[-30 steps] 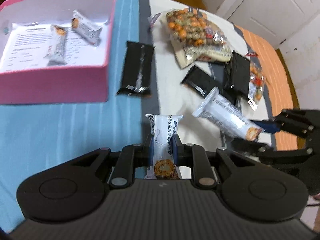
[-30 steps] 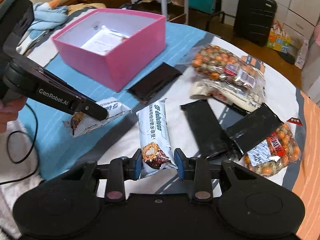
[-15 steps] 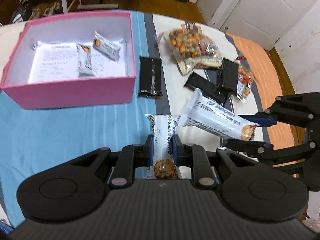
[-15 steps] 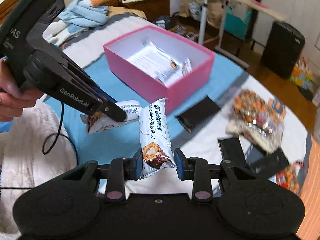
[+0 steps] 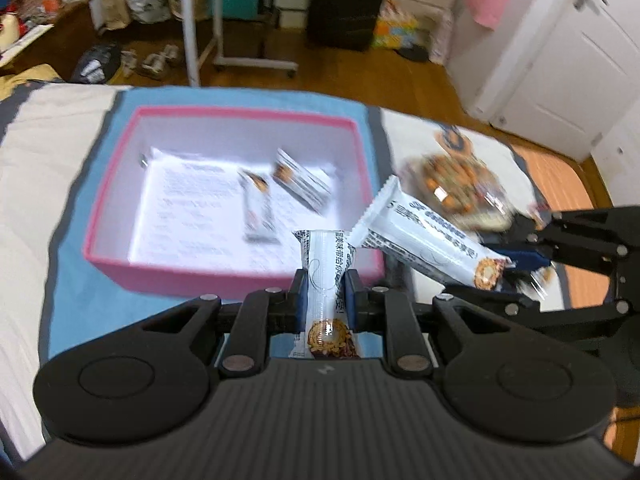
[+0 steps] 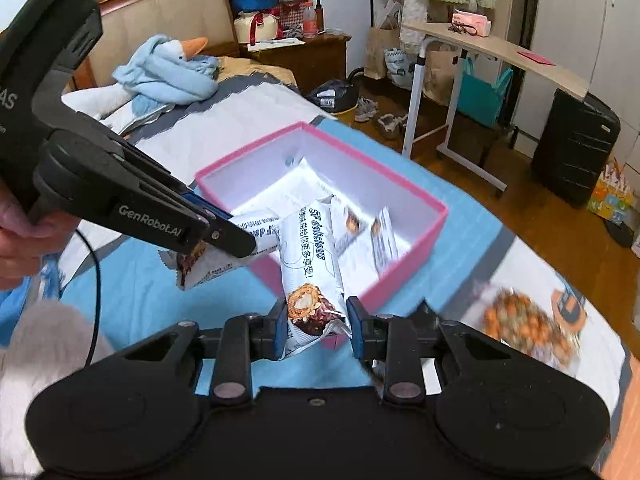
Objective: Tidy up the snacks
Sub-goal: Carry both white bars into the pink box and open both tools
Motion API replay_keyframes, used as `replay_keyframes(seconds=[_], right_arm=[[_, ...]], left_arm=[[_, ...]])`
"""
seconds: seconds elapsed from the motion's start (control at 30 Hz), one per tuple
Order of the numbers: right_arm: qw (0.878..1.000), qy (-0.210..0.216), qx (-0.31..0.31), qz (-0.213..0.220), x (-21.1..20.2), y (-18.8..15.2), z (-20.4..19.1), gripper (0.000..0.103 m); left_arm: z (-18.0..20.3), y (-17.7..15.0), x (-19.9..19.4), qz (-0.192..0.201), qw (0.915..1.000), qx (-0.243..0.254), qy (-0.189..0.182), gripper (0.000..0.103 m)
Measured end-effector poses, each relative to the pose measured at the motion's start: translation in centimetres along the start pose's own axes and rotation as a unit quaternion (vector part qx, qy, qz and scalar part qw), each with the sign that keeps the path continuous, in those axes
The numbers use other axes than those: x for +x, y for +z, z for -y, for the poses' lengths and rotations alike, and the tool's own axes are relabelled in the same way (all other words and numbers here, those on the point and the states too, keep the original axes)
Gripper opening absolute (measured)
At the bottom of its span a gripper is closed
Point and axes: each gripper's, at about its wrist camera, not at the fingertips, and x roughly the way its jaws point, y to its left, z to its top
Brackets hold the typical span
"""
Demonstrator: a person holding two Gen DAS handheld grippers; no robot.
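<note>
My left gripper [image 5: 326, 276] is shut on a white snack bar [image 5: 324, 248], held upright above the near wall of the pink box [image 5: 240, 272]. My right gripper [image 6: 318, 308] grips a second white bar [image 6: 310, 248], its jaws closing tighter on it, over the box's near corner [image 6: 420, 248]. In the left wrist view the right gripper [image 5: 492, 276] and its bar [image 5: 424, 236] come in from the right. The right wrist view shows the left gripper [image 6: 240, 244] with its bar [image 6: 216, 264] on the left. Two bars [image 5: 258, 208] [image 5: 304, 182] lie on paper inside the box.
The box stands on a blue stripe of the bedspread [image 6: 132, 300]. A clear bag of orange snacks [image 6: 528, 328] lies to the right of it. A plush goose [image 6: 160, 76] sits by the headboard. A rolling table [image 6: 480, 48] and a black suitcase [image 6: 576, 148] stand beyond the bed.
Both grippers have lifted their bars off the bed and carried them toward the pink box; the black packets and most loose snacks have dropped out of sight.
</note>
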Motion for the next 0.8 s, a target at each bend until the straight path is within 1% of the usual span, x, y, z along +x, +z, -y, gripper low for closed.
replay_keyframes(seconds=[0.07, 0.13, 0.17, 0.33, 0.43, 0.47, 0.53, 0.6, 0.67, 0.73, 0.8], right_arm=[[1.000, -0.007, -0.006, 0.002, 1.9, 1.4, 0.2, 0.034], [1.000, -0.016, -0.007, 0.000, 4.1, 2.5, 0.5, 0.034], [1.000, -0.015, -0.004, -0.004, 5.3, 3.0, 0.8, 0.034], [1.000, -0.021, 0.015, -0.017, 11.5, 4.8, 2.3, 0.034], [0.999, -0.034, 0.011, -0.025, 14.8, 5.6, 2.6, 0.034], [0.999, -0.036, 0.007, -0.031, 15.9, 5.7, 2.6, 0.033], [0.998, -0.053, -0.001, -0.040, 17.4, 5.9, 2.6, 0.033], [0.996, -0.071, -0.019, -0.048, 18.6, 5.9, 2.3, 0.033], [0.995, -0.075, -0.019, -0.058, 19.5, 5.8, 2.4, 0.033], [0.994, -0.082, -0.025, -0.064, 20.1, 5.8, 2.2, 0.034], [0.994, -0.082, -0.037, -0.068, 20.5, 5.7, 2.0, 0.038]], left_arm=[[-2.0, 1.3, 1.3, 0.017, 0.9995, -0.024, 0.008, 0.017], [-3.6, 2.3, 2.7, 0.034, 0.9984, -0.040, 0.023, 0.017], [-4.4, 2.9, 3.6, 0.036, 0.9980, -0.043, 0.030, 0.017], [-7.3, 4.8, 8.3, 0.034, 0.9959, -0.071, 0.044, 0.017], [-8.7, 5.4, 11.4, 0.034, 0.9938, -0.089, 0.058, 0.017], [-9.2, 5.5, 12.5, 0.029, 0.9927, -0.099, 0.061, 0.017], [-10.2, 5.8, 14.7, 0.017, 0.9904, -0.120, 0.065, 0.017], [-10.5, 5.9, 16.2, 0.014, 0.9898, -0.118, 0.079, 0.017], [-10.6, 6.1, 17.2, 0.016, 0.9897, -0.108, 0.093, 0.017], [-10.7, 5.9, 17.8, 0.011, 0.9899, -0.103, 0.097, 0.018], [-10.6, 5.9, 18.2, 0.001, 0.9903, -0.100, 0.097, 0.019]])
